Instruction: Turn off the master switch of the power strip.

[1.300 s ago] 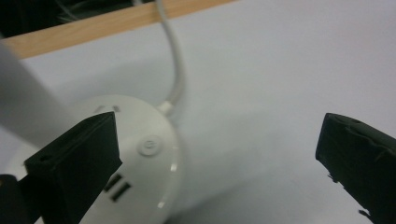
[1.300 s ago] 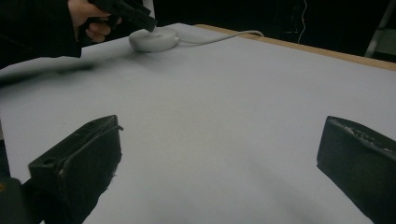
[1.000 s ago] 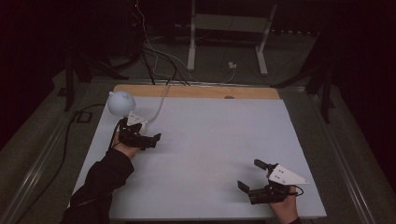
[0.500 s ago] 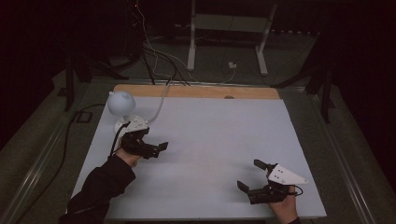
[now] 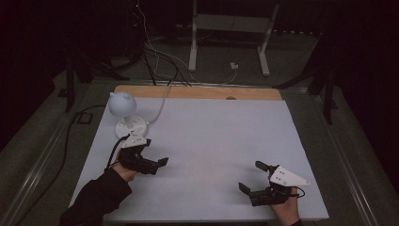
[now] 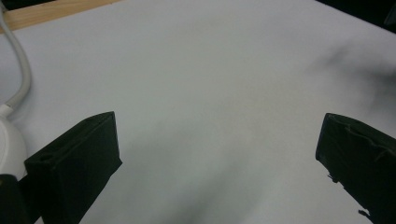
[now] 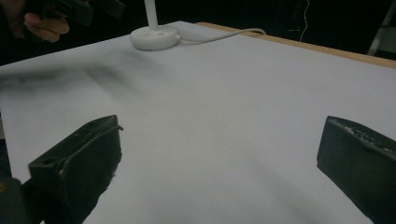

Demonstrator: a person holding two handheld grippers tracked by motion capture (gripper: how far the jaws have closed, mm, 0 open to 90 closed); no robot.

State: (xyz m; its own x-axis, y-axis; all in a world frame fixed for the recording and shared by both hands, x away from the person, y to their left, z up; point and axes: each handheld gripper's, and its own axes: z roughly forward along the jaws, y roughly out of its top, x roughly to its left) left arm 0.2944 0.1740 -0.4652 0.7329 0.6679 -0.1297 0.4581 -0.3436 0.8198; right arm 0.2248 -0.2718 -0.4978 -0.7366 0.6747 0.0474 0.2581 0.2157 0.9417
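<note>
My left gripper [image 5: 155, 153] is held over the white table top [image 5: 211, 136] at its left, just in front of a small white lamp [image 5: 123, 104]. It is open, with nothing between the jaws [image 6: 218, 123]. The lamp's round base [image 6: 7, 149] and cable [image 6: 21, 74] lie beside its left jaw. My right gripper [image 5: 251, 175] rests near the front right edge, open and empty as well [image 7: 222, 126]. In the right gripper view the lamp base [image 7: 154, 37] stands far off, with the other hand [image 7: 44, 25] to its left.
A wooden strip [image 5: 197, 92] runs along the table's far edge. The lamp's cable [image 5: 160, 106] trails off the back to the floor, where more cables and a white stand [image 5: 226, 42] are. Dark floor surrounds the table.
My left gripper has moved away from the lamp, toward the person and slightly right. The right gripper has stayed put.
</note>
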